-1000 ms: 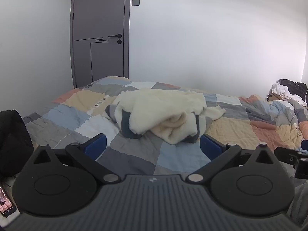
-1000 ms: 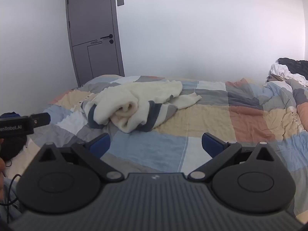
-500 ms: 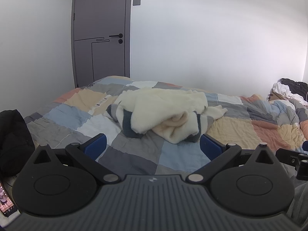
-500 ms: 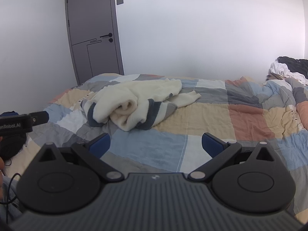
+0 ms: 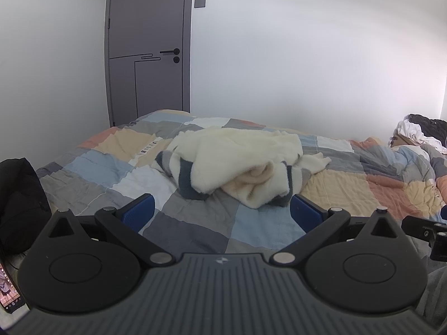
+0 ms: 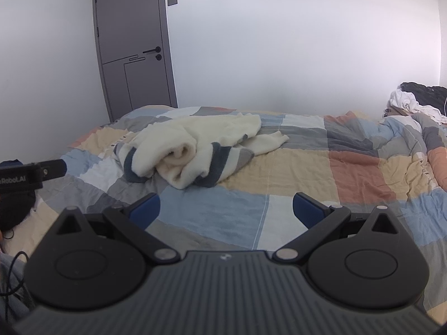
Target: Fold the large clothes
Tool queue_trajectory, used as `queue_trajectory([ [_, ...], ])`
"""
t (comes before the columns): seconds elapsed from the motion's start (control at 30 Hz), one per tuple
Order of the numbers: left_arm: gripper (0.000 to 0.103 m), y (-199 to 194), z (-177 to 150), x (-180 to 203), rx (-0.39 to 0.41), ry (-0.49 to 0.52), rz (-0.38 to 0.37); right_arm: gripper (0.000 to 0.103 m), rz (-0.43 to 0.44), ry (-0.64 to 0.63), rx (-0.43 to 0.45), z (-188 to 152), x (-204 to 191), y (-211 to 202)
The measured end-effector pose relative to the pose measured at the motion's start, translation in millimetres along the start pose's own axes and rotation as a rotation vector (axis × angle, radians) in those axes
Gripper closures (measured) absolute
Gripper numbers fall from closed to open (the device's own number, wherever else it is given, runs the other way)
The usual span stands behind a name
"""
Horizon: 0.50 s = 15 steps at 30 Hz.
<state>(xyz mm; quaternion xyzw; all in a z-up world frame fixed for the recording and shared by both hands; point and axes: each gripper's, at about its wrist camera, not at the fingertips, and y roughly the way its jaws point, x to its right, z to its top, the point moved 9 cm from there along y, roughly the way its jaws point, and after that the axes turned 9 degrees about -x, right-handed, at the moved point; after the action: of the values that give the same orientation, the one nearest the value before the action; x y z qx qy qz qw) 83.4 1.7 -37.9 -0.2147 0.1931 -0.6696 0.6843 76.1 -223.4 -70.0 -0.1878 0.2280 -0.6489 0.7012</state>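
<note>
**Crumpled fleece garment on the quilt, both grippers spread and empty**

A cream fleece garment (image 5: 237, 162) with navy and grey stripes lies bunched on a patchwork quilt (image 5: 106, 173) of blue, grey, peach and rust squares. Its pile is thick and fuzzy; the middle is rolled into a soft tube, and one sleeve (image 6: 268, 142) trails flat toward the right. The heap's long axis runs roughly left to right across the bed, nearer the door (image 5: 148, 47) end than the pillow end.

The left gripper (image 5: 220, 213) is held short of the garment, jaws released wide, blue pads (image 5: 139, 215) apart with nothing between them. The right gripper (image 6: 226, 209) is likewise spread and empty, over bare quilt to the right of the heap.

Open quilt surrounds the garment on all sides, widest to the right. A pile of dark and white clothes (image 6: 413, 100) sits at the far right edge, and a black bag (image 5: 19, 201) stands beside the bed's left edge.
</note>
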Motion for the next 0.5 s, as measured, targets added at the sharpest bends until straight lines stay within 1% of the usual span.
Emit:
queue_trajectory([
  [0.5, 0.000, 8.0, -3.2, -4.7, -0.007, -0.015, 0.022, 0.000, -0.003, -0.006, -0.004, -0.2, 1.4, 3.4],
])
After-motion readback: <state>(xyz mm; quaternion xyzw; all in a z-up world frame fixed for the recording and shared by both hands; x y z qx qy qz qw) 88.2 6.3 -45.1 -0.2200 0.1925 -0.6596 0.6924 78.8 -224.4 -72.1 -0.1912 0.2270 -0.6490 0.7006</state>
